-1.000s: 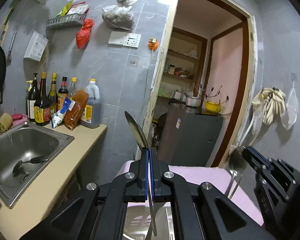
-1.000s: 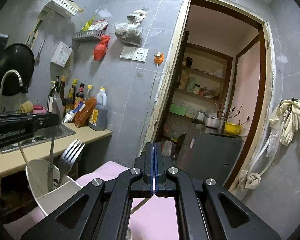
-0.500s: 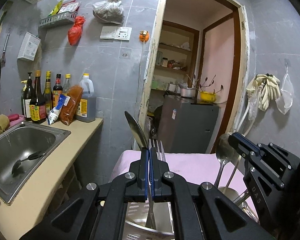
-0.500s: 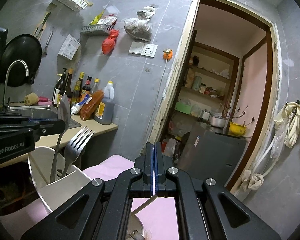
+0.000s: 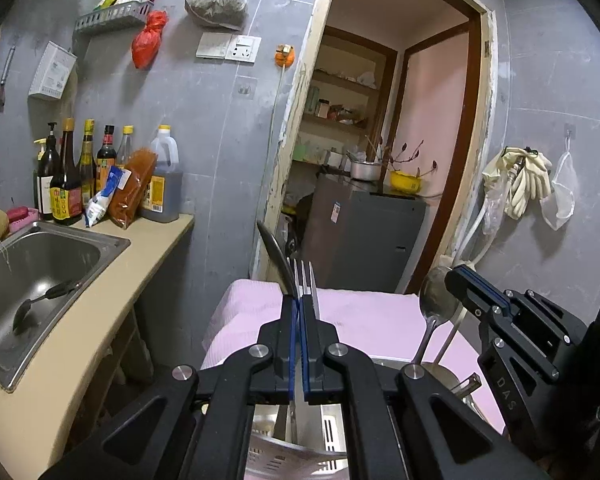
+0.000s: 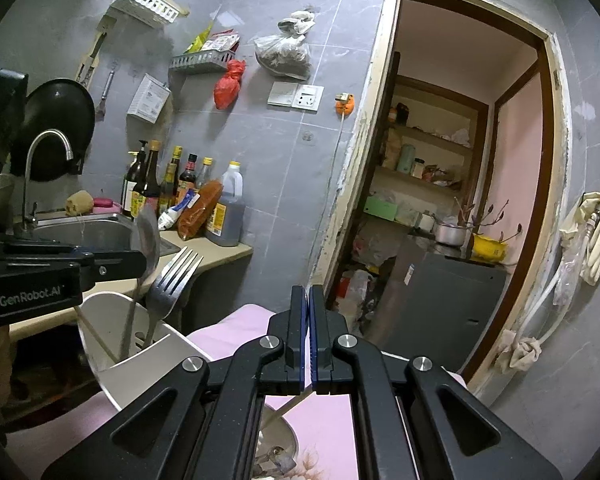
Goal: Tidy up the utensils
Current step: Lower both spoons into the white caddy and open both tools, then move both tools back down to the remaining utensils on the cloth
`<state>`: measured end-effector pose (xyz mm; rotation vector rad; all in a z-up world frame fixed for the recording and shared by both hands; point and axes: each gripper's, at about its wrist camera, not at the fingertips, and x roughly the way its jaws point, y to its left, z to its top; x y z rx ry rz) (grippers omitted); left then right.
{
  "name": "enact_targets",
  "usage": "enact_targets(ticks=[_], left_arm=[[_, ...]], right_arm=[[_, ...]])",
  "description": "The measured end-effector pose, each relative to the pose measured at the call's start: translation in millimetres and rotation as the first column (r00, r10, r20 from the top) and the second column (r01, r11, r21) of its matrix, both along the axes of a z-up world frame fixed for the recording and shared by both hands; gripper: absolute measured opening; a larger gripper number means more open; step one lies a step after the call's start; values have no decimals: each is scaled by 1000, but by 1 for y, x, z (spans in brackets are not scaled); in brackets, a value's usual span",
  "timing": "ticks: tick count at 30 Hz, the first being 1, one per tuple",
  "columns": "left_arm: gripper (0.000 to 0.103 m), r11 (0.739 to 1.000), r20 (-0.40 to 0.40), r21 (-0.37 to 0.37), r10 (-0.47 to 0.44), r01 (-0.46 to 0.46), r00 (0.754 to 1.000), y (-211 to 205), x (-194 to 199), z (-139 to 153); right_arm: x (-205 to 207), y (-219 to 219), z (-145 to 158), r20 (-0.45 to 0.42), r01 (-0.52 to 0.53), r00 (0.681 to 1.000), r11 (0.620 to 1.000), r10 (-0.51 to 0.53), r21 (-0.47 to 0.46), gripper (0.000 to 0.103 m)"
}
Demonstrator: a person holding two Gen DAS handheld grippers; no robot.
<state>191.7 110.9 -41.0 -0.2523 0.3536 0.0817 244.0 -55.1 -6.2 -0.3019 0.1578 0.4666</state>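
My left gripper (image 5: 299,308) is shut on a metal spoon (image 5: 275,256), held upright over a white slotted holder (image 5: 300,452). A fork (image 5: 305,276) stands in that holder just behind the spoon. In the right wrist view the left gripper (image 6: 140,266) holds the spoon (image 6: 148,236) in the white holder (image 6: 140,364) beside the fork (image 6: 172,284). My right gripper (image 6: 309,304) is shut on a thin chopstick (image 6: 290,404) over a steel cup (image 6: 280,440). A second spoon (image 5: 436,300) stands in that cup (image 5: 440,376), next to the right gripper (image 5: 460,276).
The pink-covered table (image 5: 364,316) holds both containers. A counter with a steel sink (image 5: 32,272), holding a ladle (image 5: 40,300), and sauce bottles (image 5: 100,176) lies to the left. A doorway (image 5: 380,140) with a grey cabinet (image 5: 364,232) is behind.
My left gripper has lowered the spoon into the white holder, so the fork now shows behind it. The right gripper has moved slightly, still shut on the chopstick.
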Motion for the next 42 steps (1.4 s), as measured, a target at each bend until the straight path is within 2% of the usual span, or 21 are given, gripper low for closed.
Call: enact_targets(ticks=[8, 19, 21, 22, 23, 25, 29, 30, 31, 33, 39, 42], left_arm=[[3, 1000, -50, -15, 4, -5, 999, -2, -1, 0], [4, 1000, -78, -28, 8, -10, 997, -7, 0, 4], [8, 1000, -82, -26, 9, -11, 997, -10, 2, 5], [17, 1000, -83, -28, 11, -13, 997, -10, 3, 5], [31, 999, -75, -41, 8, -11, 997, -10, 4, 6], [50, 998, -47, -58, 24, -26, 999, -11, 3, 9], [53, 998, -35, -53, 39, -41, 999, -18, 5, 16], [53, 998, -32, -47, 39, -41, 999, -21, 5, 17], [55, 998, -28, -39, 39, -40, 999, -24, 5, 19], [60, 999, -24, -17, 43, -44, 999, -31, 6, 23], [69, 998, -22, 16, 56, -56, 998, -50, 7, 33], [80, 997, -7, 36, 70, -70, 997, -60, 4, 39]], right_arm=[[-4, -10, 7, -11, -17, 1000, 1000, 17, 21, 2], [-7, -35, 18, -15, 7, 1000, 999, -6, 41, 2], [-6, -40, 19, -19, 14, 1000, 999, -13, 44, 2], [-6, -44, 20, -21, 20, 1000, 999, -19, 46, 2], [-5, -47, 21, -24, 26, 999, 999, -24, 47, 2], [-5, -52, 24, -27, 37, 999, 998, -35, 51, 2], [-3, -67, 29, -39, 59, 998, 996, -56, 64, 4], [-2, -72, 32, -42, 66, 997, 995, -63, 72, 9], [-2, -79, 34, -44, 75, 996, 993, -71, 86, 22], [-2, -89, 38, -48, 80, 996, 990, -75, 114, 42], [-2, -117, 47, -60, 98, 994, 983, -90, 153, 43], [-3, -133, 52, -71, 106, 993, 978, -95, 178, 64]])
